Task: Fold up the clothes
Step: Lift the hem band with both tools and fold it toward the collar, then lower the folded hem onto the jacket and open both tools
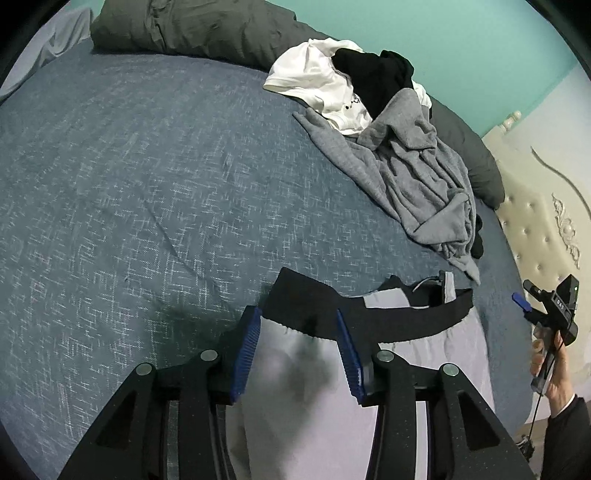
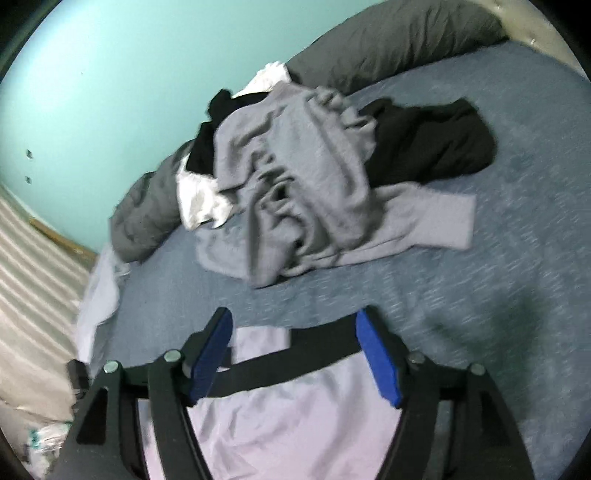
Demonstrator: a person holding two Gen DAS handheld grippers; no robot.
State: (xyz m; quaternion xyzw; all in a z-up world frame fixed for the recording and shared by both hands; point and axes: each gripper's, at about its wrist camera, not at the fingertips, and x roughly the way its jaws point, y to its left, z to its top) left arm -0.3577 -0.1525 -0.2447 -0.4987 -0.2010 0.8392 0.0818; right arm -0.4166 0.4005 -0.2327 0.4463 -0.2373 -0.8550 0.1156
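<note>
A pale lilac-grey garment (image 1: 295, 373) with a black waistband (image 1: 391, 314) lies flat on the blue bedspread (image 1: 147, 184). My left gripper (image 1: 297, 314) hangs over its waistband end, open, the blue pads apart on either side of the cloth and not pressing it. In the right wrist view the same garment (image 2: 295, 410) and waistband (image 2: 325, 339) lie under my right gripper (image 2: 293, 317), which is open wide with nothing pinched. The right gripper (image 1: 524, 293) also shows at the far right of the left wrist view, held in a hand.
A pile of clothes lies further up the bed: a grey sweatshirt (image 1: 417, 173), a white shirt (image 1: 317, 81) and a black garment (image 1: 373, 77). A dark grey duvet (image 1: 184, 26) runs along the teal wall. A cream tufted headboard (image 1: 535, 221) borders the right.
</note>
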